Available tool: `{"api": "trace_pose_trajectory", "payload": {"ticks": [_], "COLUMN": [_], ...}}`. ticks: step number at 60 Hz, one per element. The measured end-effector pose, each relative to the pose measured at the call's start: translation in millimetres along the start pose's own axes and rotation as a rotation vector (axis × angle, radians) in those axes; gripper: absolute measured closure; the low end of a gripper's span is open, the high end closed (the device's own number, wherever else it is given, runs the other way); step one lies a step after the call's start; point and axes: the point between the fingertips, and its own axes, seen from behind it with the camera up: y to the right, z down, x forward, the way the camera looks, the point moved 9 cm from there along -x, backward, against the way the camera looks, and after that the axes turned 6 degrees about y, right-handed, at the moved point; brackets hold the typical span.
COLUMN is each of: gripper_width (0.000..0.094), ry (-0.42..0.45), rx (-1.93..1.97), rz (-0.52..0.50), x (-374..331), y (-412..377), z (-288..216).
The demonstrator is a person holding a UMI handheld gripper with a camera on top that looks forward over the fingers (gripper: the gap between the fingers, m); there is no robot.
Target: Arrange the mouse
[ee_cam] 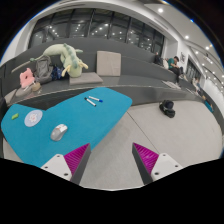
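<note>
A small grey mouse lies on a teal desk mat, ahead of my left finger and a little to its left. My gripper is open, its two magenta pads wide apart with only bare grey table between them. The mouse sits beyond the fingertips, not touched by either one.
A round white disc lies on the mat left of the mouse, and a small blue-white item sits farther back. A green plush toy and a pink object rest on the grey couch behind. A person sits far right.
</note>
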Motion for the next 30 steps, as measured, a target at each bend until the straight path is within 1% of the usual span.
{"api": "trace_pose_trajectory", "payload": {"ticks": [7, 8, 14, 15, 16, 24, 25, 30], "gripper_width": [0.0080, 0.0079, 0.0078, 0.0079, 0.0079, 0.0079, 0.0079, 0.0078], "ry": [-0.007, -0.002, 0.011, 0.004, 0.015, 0.046, 0.044, 0.061], "rx": [0.002, 0.004, -0.012, -0.016, -0.016, -0.021, -0.023, -0.028], "rz": [-0.012, -0.014, -0.031, -0.038, -0.041, -0.106, -0.119, -0.169], "x": [2.3, 14.1, 24.6, 7.9, 25.0, 40.5, 31.5, 41.2], "y": [-4.0, -11.2, -26.6, -19.3, -30.5, -67.4, -64.9, -96.1], "z": [5.2, 10.7, 16.2, 8.4, 17.6, 25.8, 22.0, 34.6]}}
